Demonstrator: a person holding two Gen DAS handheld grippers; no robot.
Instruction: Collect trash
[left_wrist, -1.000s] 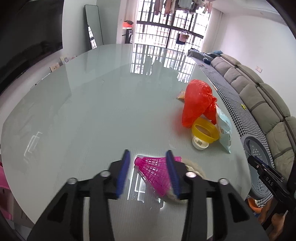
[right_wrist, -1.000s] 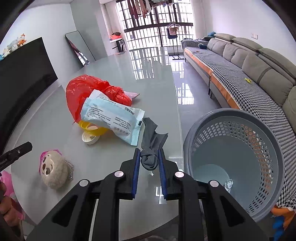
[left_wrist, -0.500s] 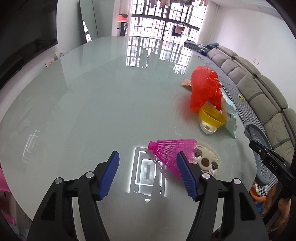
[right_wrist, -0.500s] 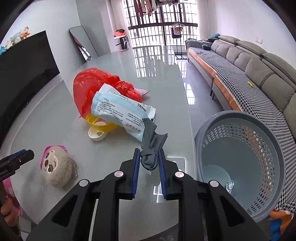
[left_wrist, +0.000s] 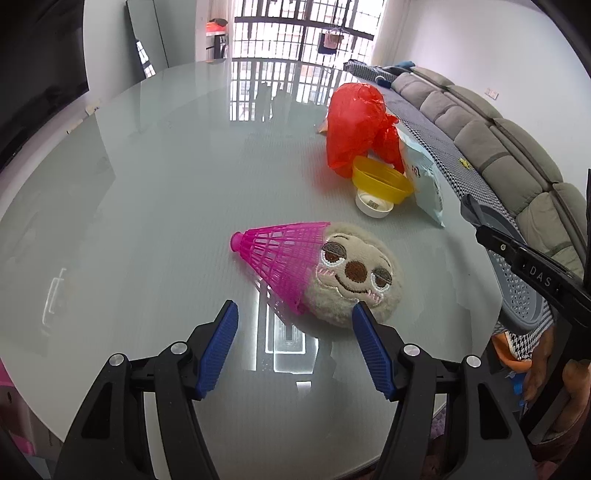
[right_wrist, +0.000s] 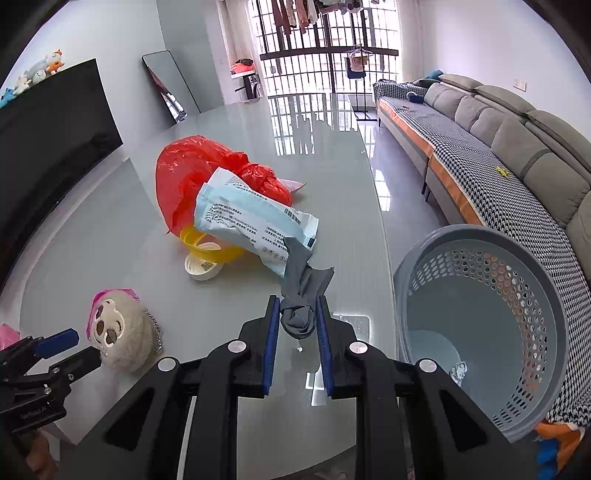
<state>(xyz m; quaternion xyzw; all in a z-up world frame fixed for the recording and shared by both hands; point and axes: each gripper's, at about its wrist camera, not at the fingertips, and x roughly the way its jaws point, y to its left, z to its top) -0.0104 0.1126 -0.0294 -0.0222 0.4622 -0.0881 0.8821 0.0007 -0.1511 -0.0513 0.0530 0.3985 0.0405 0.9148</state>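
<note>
My right gripper (right_wrist: 295, 314) is shut on a grey sock (right_wrist: 301, 288), held above the glass table's near edge, left of the grey perforated basket (right_wrist: 480, 332). My left gripper (left_wrist: 293, 332) is open and empty, just short of a pink shuttlecock (left_wrist: 284, 254) lying against a plush sloth face (left_wrist: 354, 273). Further back lie a red plastic bag (right_wrist: 192, 177), a pale blue packet (right_wrist: 251, 218), a yellow bowl (left_wrist: 380, 181) and a white lid (left_wrist: 373, 203). The sloth (right_wrist: 118, 332) and left gripper (right_wrist: 55, 354) show in the right wrist view.
The basket stands on the floor off the table's right edge, with a crumpled scrap (right_wrist: 458, 369) inside. A grey sofa (right_wrist: 517, 147) lines the right wall. A dark TV (right_wrist: 48, 147) is on the left. The glass table (left_wrist: 166, 166) stretches far back.
My left gripper opened, let go of the pink shuttlecock and pulled back from it. My right gripper kept its hold on the sock and shifted slightly toward the basket.
</note>
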